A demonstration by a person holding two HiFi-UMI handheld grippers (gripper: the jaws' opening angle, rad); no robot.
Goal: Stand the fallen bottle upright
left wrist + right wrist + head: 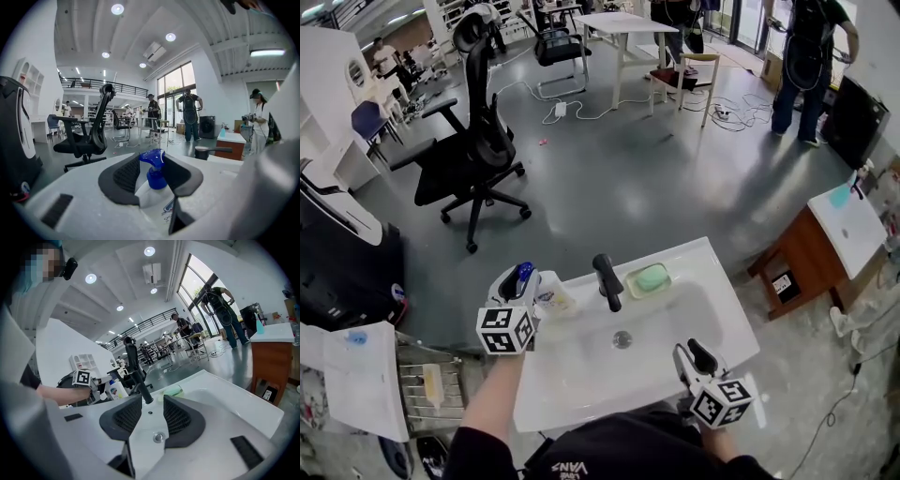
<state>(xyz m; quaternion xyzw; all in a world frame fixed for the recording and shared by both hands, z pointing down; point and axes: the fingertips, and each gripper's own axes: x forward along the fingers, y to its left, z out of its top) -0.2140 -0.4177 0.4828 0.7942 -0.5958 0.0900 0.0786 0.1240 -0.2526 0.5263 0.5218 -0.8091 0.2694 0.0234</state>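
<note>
**Inspector A:** Left gripper [517,281], status?

**Inspector B:** Clenched on the spray bottle [553,294]. In the left gripper view both pads sit against its white shoulder, and the blue trigger head rises between the jaws.

**Inspector A:** Location of the bottle?

**Inspector B:** Back left corner of the white counter [722,319], left of the black faucet [607,279]. In the right gripper view it stands close to upright, with the blue head on top and the label facing the basin. Whether its base touches the counter cannot be told.

**Inspector A:** Right gripper [692,361]?

**Inspector B:** Released. The jaws are apart with nothing between them. It hovers over the front right of the counter, aimed across the basin, and the drain [622,339] and faucet show through the gap.

**Inspector A:** Other items?

**Inspector B:** A green soap [651,278] in its dish, just right of the faucet and apart from the bottle.
</note>
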